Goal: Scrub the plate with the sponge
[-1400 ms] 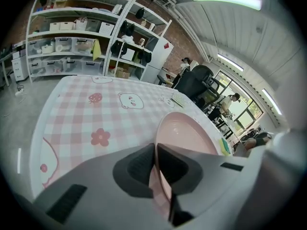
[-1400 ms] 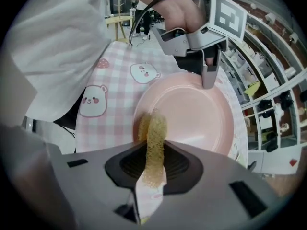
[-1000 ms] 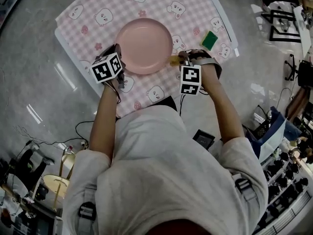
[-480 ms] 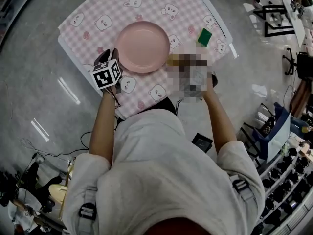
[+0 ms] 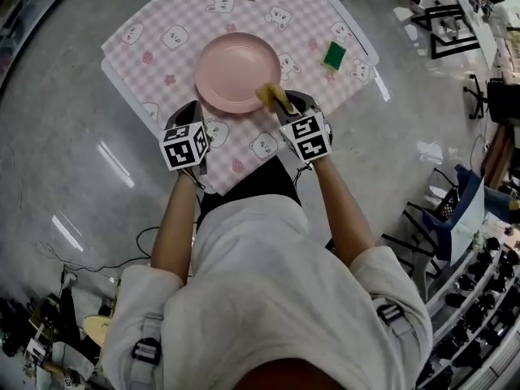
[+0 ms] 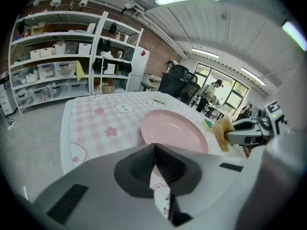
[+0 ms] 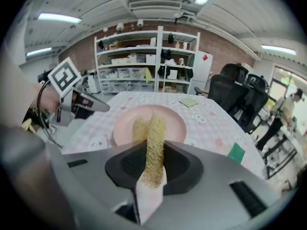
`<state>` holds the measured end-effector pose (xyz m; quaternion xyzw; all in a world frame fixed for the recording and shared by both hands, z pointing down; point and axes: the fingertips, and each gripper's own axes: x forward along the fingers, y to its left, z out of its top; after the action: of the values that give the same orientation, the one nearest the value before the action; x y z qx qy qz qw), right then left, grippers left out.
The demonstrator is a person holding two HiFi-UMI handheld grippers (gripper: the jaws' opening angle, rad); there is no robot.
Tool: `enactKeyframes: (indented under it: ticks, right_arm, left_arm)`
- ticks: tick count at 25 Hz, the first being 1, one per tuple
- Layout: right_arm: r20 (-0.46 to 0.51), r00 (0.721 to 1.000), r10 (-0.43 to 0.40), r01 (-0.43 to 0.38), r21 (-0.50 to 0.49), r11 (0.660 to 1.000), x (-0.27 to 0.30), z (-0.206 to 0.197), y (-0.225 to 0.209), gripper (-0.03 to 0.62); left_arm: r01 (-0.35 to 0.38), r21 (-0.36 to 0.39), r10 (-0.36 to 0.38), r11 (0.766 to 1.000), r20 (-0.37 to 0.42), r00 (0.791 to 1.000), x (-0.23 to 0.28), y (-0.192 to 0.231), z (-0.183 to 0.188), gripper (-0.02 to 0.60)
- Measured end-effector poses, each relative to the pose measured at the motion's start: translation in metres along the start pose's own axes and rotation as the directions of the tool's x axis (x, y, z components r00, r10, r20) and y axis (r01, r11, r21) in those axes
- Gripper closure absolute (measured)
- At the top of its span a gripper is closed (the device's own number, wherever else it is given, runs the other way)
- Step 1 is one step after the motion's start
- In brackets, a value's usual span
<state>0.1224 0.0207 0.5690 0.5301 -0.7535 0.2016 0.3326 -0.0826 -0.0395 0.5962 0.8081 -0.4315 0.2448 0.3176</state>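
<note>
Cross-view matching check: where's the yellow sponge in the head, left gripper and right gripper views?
Head view: yellow sponge near centre, at the near-right rim of the pink plate, held in the right gripper.
Left gripper view: yellow sponge right of centre, by the right edge of the pink plate.
Right gripper view: yellow sponge dead centre, clamped between the jaws, with the pink plate behind it.
Shared landmark: the pink plate.
</note>
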Motion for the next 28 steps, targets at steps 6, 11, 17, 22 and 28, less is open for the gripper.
enactKeyframes:
  ticks: [6,11,17,22,28]
  right_arm:
    - [0.091,0.996,-0.010,-0.002,0.123,0.992,0.003,0.000,0.006,0.513]
    - [0.128,0.991,0.021,-0.041,0.154,0.987,0.002,0.001,0.013,0.514]
    - [0.247,0.969,0.019,-0.052,0.131,0.990,-0.033,0.017,-0.007,0.514]
    - [0.359,0.933,0.010,-0.047,0.095,0.994,-0.073,0.043,-0.019,0.514]
    - [0.461,0.887,-0.031,-0.007,0.079,0.997,-0.112,0.087,-0.033,0.514]
  left_arm:
    - [0.032,-0.005,-0.032,0.999,0.033,0.999,-0.006,-0.042,-0.013,0.571]
    - [0.005,0.002,-0.005,1.000,0.051,0.999,-0.011,-0.067,-0.016,0.571]
    - [-0.014,0.034,0.009,0.999,0.154,0.988,-0.034,-0.110,0.001,0.571]
    - [-0.040,0.085,0.018,0.996,0.254,0.967,-0.066,-0.137,0.038,0.571]
    - [-0.022,0.132,-0.030,0.991,0.378,0.925,-0.104,-0.163,0.094,0.571]
